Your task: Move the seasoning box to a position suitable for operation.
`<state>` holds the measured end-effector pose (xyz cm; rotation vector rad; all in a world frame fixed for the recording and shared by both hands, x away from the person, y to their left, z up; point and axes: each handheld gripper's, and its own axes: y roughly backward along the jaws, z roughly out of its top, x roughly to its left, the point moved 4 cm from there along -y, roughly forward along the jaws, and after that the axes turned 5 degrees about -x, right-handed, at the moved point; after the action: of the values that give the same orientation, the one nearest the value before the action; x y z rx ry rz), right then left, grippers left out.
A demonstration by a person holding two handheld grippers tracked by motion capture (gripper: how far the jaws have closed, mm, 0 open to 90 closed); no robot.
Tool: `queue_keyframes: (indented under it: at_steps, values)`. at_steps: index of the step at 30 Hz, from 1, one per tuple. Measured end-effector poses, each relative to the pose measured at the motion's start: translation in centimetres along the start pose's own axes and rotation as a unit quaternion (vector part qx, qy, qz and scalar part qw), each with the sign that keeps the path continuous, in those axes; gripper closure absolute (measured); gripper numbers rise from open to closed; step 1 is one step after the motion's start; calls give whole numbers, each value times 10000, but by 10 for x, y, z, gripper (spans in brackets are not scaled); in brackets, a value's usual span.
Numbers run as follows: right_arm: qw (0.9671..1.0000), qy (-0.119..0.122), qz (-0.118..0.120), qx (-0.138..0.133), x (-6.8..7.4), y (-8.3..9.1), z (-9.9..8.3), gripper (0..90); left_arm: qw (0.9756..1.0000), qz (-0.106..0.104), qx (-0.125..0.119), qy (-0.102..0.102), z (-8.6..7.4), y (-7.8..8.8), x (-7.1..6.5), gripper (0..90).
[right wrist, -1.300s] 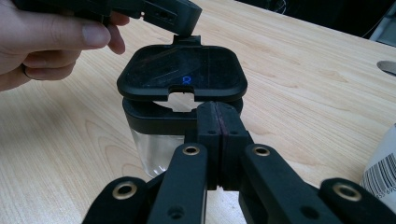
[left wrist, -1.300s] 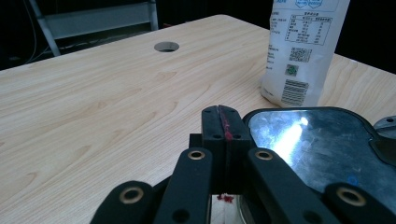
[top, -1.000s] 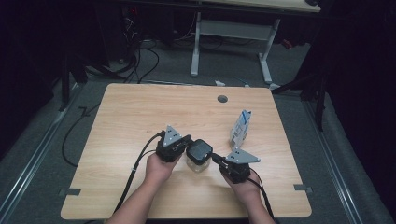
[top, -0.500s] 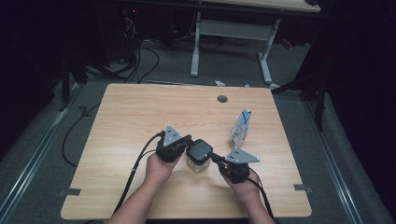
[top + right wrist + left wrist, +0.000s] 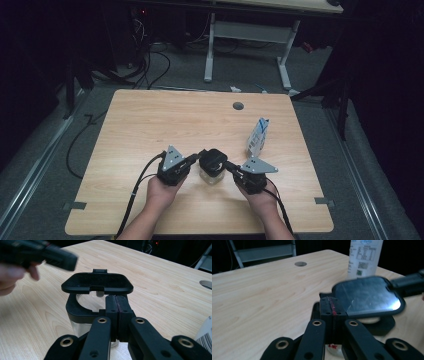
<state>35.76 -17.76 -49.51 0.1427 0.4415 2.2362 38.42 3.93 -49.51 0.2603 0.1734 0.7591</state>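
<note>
**Colours and patterns on the table**

Table [image 5: 150, 130]: pale wood grain, with a grey round hole [image 5: 238, 106] at twelve o'clock. Container [image 5: 212, 172]: clear body, black collar, glossy black lid [image 5: 368, 297]. Carton [image 5: 258, 136] at two o'clock: white with blue markings and small dark print. Left gripper [image 5: 198, 158] and right gripper [image 5: 229, 166]: black, red-smeared pads, grey plates, brass-coloured rivets.

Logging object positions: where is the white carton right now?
In the high view, the white carton stands upright on the table's right half, just beyond the right gripper.
</note>
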Motion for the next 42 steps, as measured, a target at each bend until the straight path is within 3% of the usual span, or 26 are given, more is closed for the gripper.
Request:
queue_keyframes:
  at_steps: [5, 11, 17, 29, 32, 42]
  values:
    - [10000, -30, -12, -6, -1, -1, 1, 895, 9996, -238, 60, 123, -14, 11, -14, 899]
    - [10000, -38, -12, -17, -1, -1, 2, 895, 9988, -474, 94, 125, -18, 5, -30, 899]
    - [10000, -36, 6, -51, -2, 0, 3, 895, 9981, -582, 70, 184, -15, 0, -36, 899]
    - [9999, -46, 163, -14, 8, -3, 2, 894, 9984, -534, -22, 159, -7, -1, -38, 898]
    - [9998, 5, 207, 41, 14, -8, 0, 888, 9987, -474, -69, 195, -6, -2, -36, 898]
    - [9998, -29, 171, -21, 15, -8, -1, 899, 9987, -265, -255, 345, 5, -4, -25, 897]
